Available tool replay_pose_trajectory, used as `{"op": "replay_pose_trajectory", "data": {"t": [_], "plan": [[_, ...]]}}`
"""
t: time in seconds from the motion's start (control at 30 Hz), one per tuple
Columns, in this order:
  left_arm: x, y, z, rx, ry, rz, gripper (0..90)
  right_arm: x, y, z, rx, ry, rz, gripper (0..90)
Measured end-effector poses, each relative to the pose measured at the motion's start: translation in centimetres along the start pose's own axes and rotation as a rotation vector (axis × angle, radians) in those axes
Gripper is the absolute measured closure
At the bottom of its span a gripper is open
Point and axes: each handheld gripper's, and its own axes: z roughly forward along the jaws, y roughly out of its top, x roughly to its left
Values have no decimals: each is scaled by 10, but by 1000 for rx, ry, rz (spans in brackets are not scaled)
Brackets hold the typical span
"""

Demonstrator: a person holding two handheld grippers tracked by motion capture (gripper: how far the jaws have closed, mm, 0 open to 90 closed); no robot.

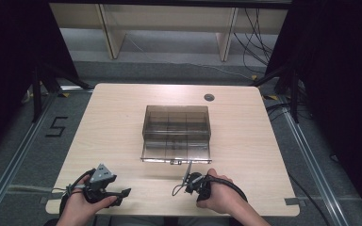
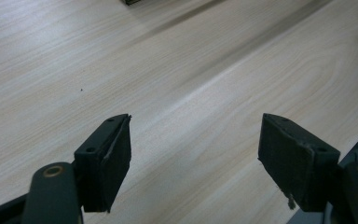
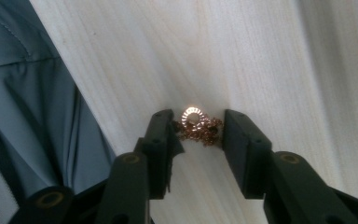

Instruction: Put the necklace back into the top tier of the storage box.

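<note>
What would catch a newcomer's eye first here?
The smoky clear compartment box at the table's middle, its lid open. Next, in the right gripper view, a coppery chain with a ring sits between the right tool's jaws. The left tool gapes open over bare wood.

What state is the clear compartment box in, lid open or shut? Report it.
Open. In the high view the clear compartment box has its lid folded forward flat on the table, toward the person. Its compartments look empty, though that is hard to confirm.

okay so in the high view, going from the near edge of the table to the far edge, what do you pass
left hand-held gripper and right hand-held gripper near the front edge → clear compartment box at mid-table → round cable grommet by the far edge.
</note>
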Motion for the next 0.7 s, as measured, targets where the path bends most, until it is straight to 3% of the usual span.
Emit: {"op": "replay_pose_trajectory", "data": {"t": [0.07, 0.1, 0.13, 0.2, 0.23, 0.27, 0.4, 0.7], "plan": [[0, 0, 0, 0, 1, 0, 256, 1, 0, -1, 4, 16, 21, 690], [-1, 0, 1, -20, 2, -23, 256, 1, 1, -1, 8, 14, 28, 706], [1, 0, -1, 6, -1, 8, 256, 0, 1, -1, 10, 17, 26, 728], [-1, 0, 1, -18, 5, -20, 256, 0, 1, -1, 12, 23, 59, 772], [0, 0, 0, 1, -3, 2, 256, -2, 0, -1, 11, 26, 50, 788], [0, 0, 0, 6, -2, 7, 256, 0, 1, -1, 16, 36, 79, 806], [0, 0, 0, 6, -4, 2, 256, -2, 1, 0, 15, 32, 46, 849], [0, 0, 1, 10, -2, 1, 256, -4, 1, 0, -1, 43, 61, 862]]}}
